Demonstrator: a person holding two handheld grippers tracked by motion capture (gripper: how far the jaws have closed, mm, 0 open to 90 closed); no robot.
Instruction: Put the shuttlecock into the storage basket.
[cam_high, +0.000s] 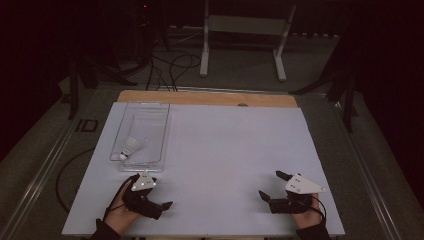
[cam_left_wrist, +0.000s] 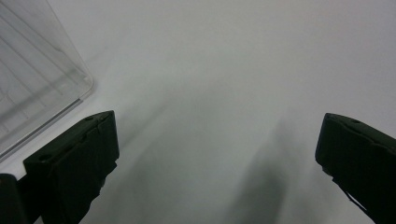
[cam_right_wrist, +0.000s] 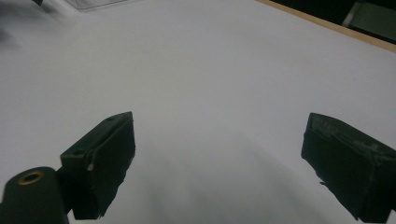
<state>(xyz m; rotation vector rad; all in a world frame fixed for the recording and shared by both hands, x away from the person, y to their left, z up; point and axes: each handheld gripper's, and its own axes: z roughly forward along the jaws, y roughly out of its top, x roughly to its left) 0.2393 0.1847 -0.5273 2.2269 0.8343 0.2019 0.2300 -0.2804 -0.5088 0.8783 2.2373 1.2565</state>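
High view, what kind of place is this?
Probably a recording lab or studio: dark surroundings, loose cables on the floor, a metal stand beyond a white table, and a clear tray holding a shuttlecock.

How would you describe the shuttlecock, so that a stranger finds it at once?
Look at the white table, then its far left part, where a clear plastic tray lies. The shuttlecock lies inside, at the tray's near end; it is the only small white feathered thing there.

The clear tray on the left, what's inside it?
One white shuttlecock lies in the clear tray, near its front end. The tray's see-through walls hide nothing; the rest of its floor looks bare.
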